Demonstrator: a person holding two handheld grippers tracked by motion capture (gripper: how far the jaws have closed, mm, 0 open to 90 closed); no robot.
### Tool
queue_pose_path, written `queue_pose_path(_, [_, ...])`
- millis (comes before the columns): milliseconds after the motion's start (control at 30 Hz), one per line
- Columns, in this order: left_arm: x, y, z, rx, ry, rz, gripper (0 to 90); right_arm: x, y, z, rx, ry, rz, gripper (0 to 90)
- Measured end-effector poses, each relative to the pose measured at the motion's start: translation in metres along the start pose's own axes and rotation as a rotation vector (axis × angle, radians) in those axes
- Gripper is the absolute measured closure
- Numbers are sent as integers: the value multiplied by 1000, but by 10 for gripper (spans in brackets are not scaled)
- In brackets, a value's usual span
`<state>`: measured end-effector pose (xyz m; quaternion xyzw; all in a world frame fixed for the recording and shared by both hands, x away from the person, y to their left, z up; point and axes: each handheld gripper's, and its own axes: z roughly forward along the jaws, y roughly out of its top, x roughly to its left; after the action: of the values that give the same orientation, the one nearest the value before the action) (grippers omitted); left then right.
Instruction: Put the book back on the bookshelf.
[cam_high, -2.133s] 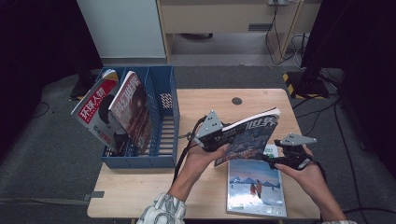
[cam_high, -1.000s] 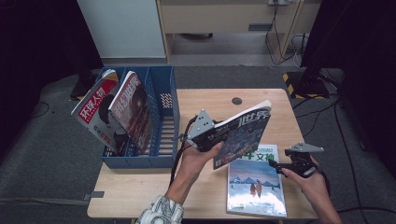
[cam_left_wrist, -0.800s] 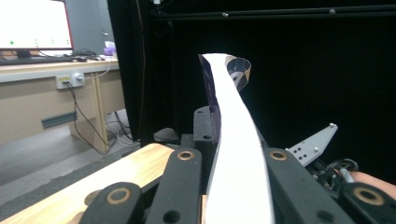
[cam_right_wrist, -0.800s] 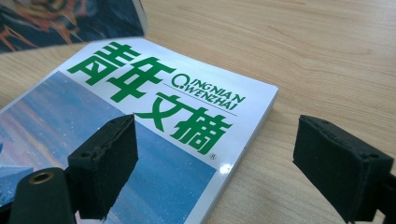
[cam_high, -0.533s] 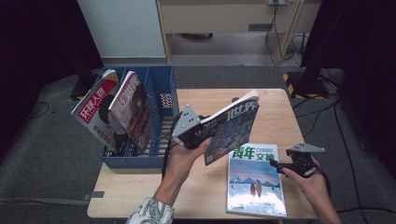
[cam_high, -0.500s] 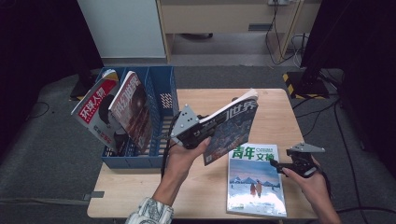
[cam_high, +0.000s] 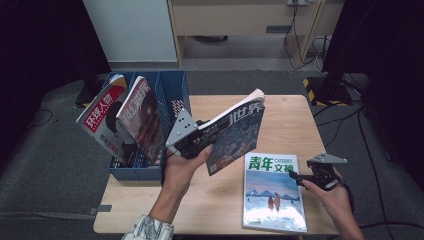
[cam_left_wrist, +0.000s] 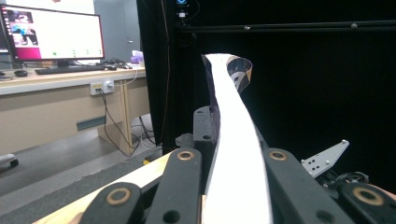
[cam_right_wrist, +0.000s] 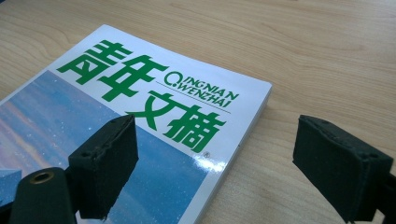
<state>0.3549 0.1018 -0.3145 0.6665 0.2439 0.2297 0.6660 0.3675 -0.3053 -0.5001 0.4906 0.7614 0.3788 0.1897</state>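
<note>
Magazines set the scene, nearest first in the high view; one lies flat on the wooden table (cam_high: 300, 115) at about five o'clock, a blue-covered magazine (cam_high: 274, 192) with snowy peaks and two small figures; its green title reads 青年文摘, and the right gripper view adds the Latin line QINGNIAN WENZHAI beside it. At its three o'clock edge the right gripper (cam_high: 299, 178) rests just beside the cover, jaws wide apart and holding nothing; in the right gripper view one pad hangs over the cover, the other over bare wood off the magazine's edge. Toward nine o'clock from there, near the table's middle, the left gripper (cam_high: 202, 142) is raised off the table, jaws clamped on the edge of a dark magazine (cam_high: 235, 135); this held magazine is lifted clear of the wood and tilted, its cover facing the near side, white characters 世界 legible near the top; the left gripper view shows its white page edge running up between the closed jaws. Further out, at ten o'clock, a blue file rack (cam_high: 170, 100) stands at the table's left end; a red-banded magazine (cam_high: 102, 122) leans in it, lettered 环球人物; beside it leans a dark red magazine (cam_high: 145, 122), whose title is too blurred to read.
</note>
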Motion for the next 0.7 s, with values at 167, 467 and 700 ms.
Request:
queue_pose_path(167, [4, 2, -7, -5, 10, -6, 826, 0, 0, -1, -1, -2, -9, 143])
queue_pose_path(467, [12, 7, -20, -24, 31, -29, 826, -1, -1, 0, 3, -8, -7, 144])
queue_pose_path(700, [18, 10, -34, -31, 56, -29, 826, 0, -1, 0, 3, -9, -7, 144])
